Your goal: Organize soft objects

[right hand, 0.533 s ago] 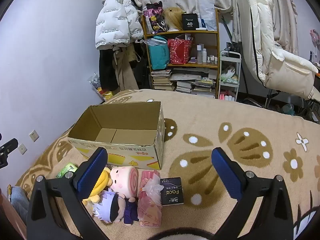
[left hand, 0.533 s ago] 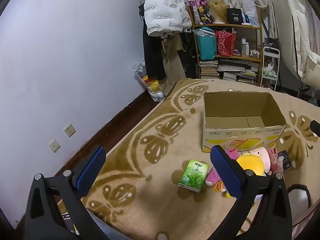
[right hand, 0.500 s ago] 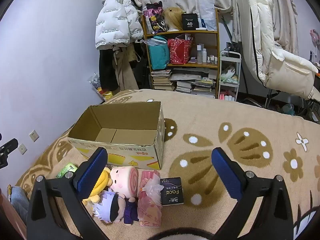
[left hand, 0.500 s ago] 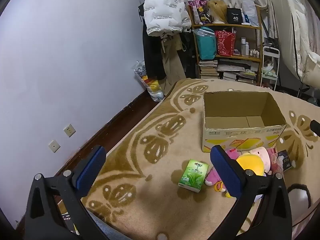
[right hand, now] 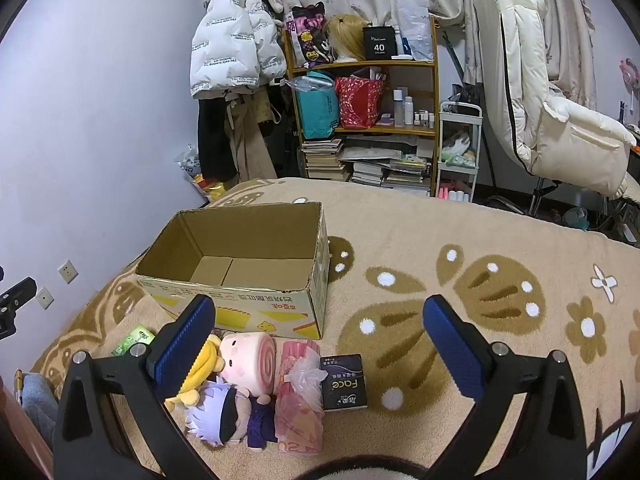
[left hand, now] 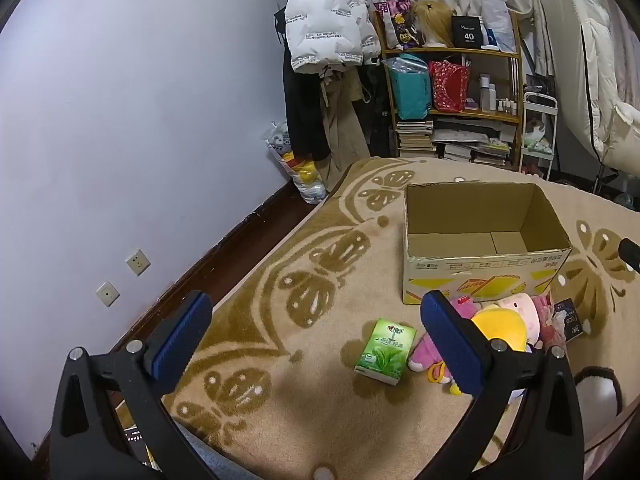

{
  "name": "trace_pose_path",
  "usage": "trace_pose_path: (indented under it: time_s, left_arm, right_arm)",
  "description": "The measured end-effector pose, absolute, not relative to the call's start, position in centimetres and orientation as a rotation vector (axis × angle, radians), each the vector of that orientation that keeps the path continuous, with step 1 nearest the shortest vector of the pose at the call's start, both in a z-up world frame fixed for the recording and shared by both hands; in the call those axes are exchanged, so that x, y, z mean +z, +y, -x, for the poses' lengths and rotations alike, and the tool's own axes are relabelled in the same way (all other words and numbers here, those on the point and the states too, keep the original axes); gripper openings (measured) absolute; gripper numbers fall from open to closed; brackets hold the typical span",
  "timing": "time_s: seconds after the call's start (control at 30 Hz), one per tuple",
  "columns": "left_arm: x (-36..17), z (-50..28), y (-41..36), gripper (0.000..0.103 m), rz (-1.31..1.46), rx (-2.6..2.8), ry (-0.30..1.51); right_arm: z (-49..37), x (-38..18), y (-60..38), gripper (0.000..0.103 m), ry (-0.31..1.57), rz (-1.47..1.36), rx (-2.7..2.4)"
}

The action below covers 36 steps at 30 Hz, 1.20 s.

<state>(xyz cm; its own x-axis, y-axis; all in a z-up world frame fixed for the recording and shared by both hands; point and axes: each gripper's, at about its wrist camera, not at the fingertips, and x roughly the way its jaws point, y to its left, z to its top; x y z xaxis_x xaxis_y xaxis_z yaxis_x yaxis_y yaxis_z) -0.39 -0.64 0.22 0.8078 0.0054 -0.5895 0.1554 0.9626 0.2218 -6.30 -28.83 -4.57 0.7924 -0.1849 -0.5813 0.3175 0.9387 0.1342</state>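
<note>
Cardboard forms the open box [right hand: 248,264] on the beige carpet [right hand: 460,240], with the plush toys [right hand: 236,380] heaped just before its near wall. The right gripper [right hand: 316,344] hovers above them, jaws spread wide, holding nothing. The left gripper [left hand: 316,340], equally wide and empty, hangs over the green tissue pack [left hand: 386,344] beside the toys.

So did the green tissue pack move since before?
No. The green tissue pack sits in the same spot in front of the cardboard box.
</note>
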Motion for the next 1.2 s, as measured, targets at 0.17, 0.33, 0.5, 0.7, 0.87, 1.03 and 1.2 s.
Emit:
trace_pose_path:
  time_s: [0.17, 0.33, 0.5, 0.7, 0.87, 1.03, 1.2]
  left_arm:
    - [-0.1, 0.1, -0.2, 0.103, -0.267, -0.088, 0.625]
    - [-0.1, 0.1, -0.1, 0.103, -0.268, -0.089, 0.625]
    - [-0.2, 0.1, -0.1, 0.103, -0.269, -0.089, 0.626]
    - [-0.1, 0.2, -0.4, 0.103, -0.271, -0.088, 0.627]
    - [-0.3, 0.2, -0.3, 0.103, -0.272, -0.087, 0.628]
    - [-0.8, -0.1, -0.3, 0.103, -0.279, -0.088, 0.637]
    - [-0.8, -0.1, -0.3, 0.103, -0.279, -0.088, 0.637]
  right_arm:
    - [6.3, -4.6, -28.8, 0.103, 0.6, -0.231, -0.273]
    - [6.3, -4.6, -28.8, 0.103, 0.6, -0.23, -0.273]
    - [6.2, -4.6, -28.8, 0.103, 0.601, -0.231, -0.273]
    - [6.2, -4.7, -28.8, 0.103, 0.601, -0.23, -0.273]
    - [6.2, -4.7, -28.9, 0.103, 0.602, -0.23, -0.273]
    - [6.2, -4.7, -28.8, 0.103, 0.603, -0.231, -0.273]
    - [6.2, -4.7, -28.8, 0.103, 0.603, -0.23, -0.273]
